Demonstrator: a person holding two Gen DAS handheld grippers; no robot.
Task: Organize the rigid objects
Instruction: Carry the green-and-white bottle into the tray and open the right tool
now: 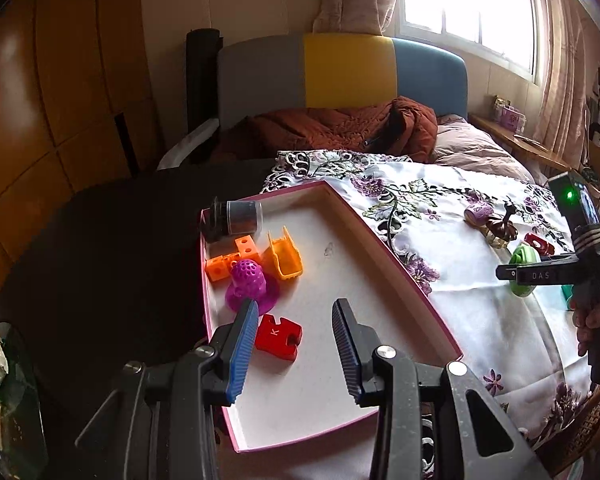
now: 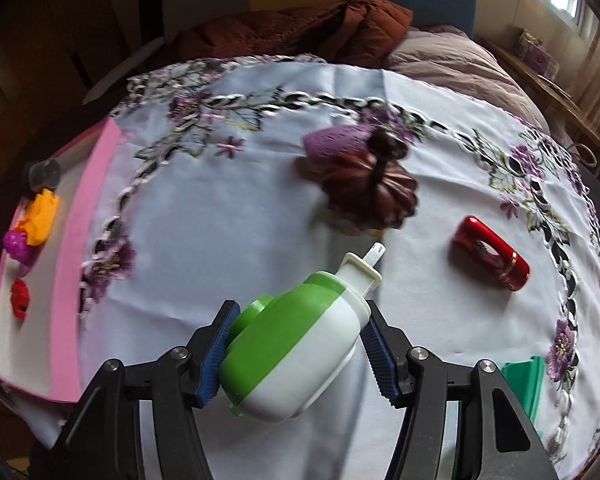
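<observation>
A pink-rimmed tray (image 1: 396,256) lies on the floral cloth. It holds a red K block (image 1: 278,337), a purple dotted toy (image 1: 249,282), an orange scoop (image 1: 285,261), orange cubes (image 1: 230,258) and a dark jar (image 1: 230,218). My left gripper (image 1: 296,354) is open and empty over the tray, just above the red block. My right gripper (image 2: 300,354) is shut on a green and white bottle (image 2: 300,344), held above the cloth. On the cloth lie a brown pumpkin-shaped piece (image 2: 374,192), a purple cup (image 2: 334,144) and a red object (image 2: 490,258).
A green item (image 2: 526,380) lies by the right gripper. The tray (image 2: 66,280) sits at the left in the right wrist view. A rust-coloured quilt (image 1: 340,128) and a pillow lie behind the cloth. A snack bag (image 1: 4,392) sits at the far left.
</observation>
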